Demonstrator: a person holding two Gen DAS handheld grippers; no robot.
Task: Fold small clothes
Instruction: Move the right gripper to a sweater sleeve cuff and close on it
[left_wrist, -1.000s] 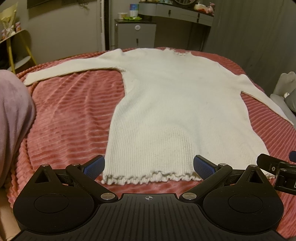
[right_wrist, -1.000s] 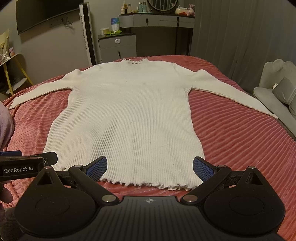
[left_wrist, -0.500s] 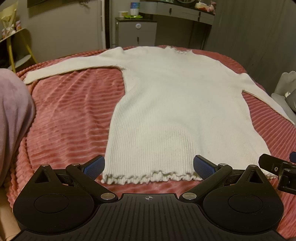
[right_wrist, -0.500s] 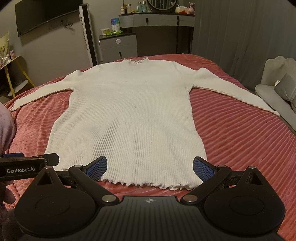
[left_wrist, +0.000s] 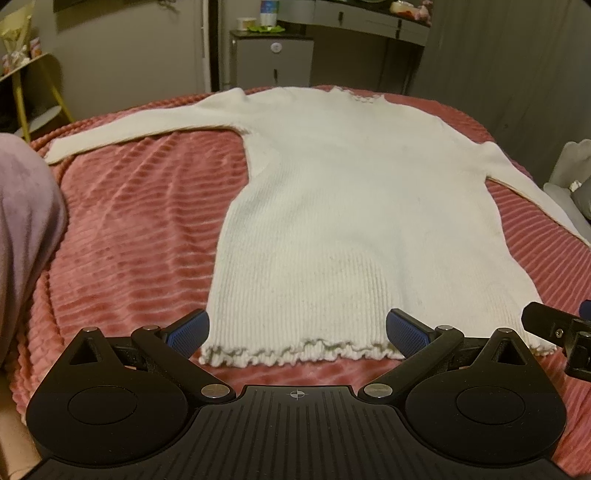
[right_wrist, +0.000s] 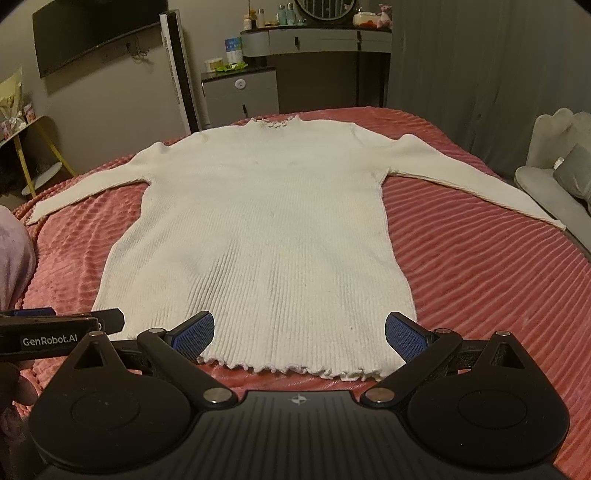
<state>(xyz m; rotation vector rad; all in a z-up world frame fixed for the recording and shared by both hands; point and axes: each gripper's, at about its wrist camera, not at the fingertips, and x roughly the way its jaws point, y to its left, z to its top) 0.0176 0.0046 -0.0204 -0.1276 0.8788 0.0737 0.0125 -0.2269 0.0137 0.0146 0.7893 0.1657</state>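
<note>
A white ribbed long-sleeve sweater (left_wrist: 351, 206) lies flat, front up, on a pink ribbed bedspread (left_wrist: 129, 240), collar far, frilled hem near, both sleeves spread out sideways. It also shows in the right wrist view (right_wrist: 266, 229). My left gripper (left_wrist: 297, 330) is open and empty, hovering just above the hem's left part. My right gripper (right_wrist: 299, 330) is open and empty above the hem's right part. Each gripper shows at the edge of the other's view: the right one (left_wrist: 557, 332) and the left one (right_wrist: 59, 326).
A lilac cloth bundle (left_wrist: 26, 221) sits at the bed's left edge. A grey chair with cushions (right_wrist: 557, 173) stands right of the bed. Beyond the bed are a small cabinet (right_wrist: 240, 96), a dresser (right_wrist: 317, 40) and a yellow shelf (left_wrist: 33, 85).
Both grippers have drifted slightly, so the sweater sits a little lower in each view. Both stay open and empty; the sweater has not moved.
</note>
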